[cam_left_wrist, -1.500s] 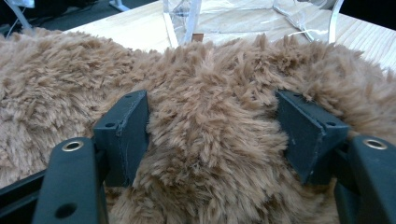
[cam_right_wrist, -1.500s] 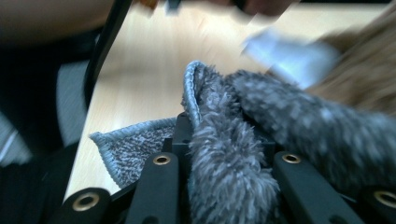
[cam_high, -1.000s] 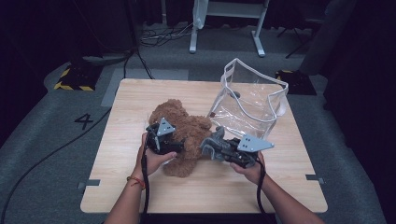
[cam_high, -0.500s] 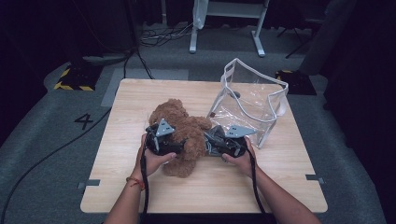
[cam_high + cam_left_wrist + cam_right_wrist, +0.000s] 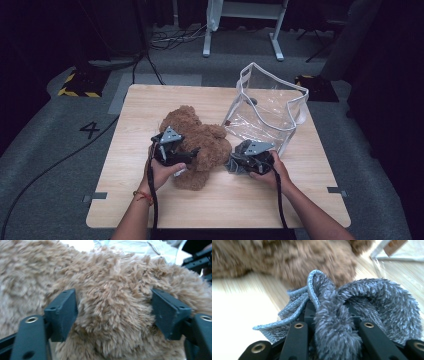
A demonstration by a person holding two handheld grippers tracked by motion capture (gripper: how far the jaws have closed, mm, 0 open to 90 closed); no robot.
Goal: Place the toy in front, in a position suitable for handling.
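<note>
The bear (image 5: 200,145) was laid at the centre of the worktop (image 5: 125,150). The left claw (image 5: 187,156) was set around the bear's plush, its jaws having just been opening; in the left gripper view the fingers (image 5: 62,312) were seen against the fur, and a firm grip could not be confirmed. The right claw (image 5: 235,164), at centre right, was clenched on a grey cloth (image 5: 342,312). A clear bag (image 5: 270,112) stood upper right.
</note>
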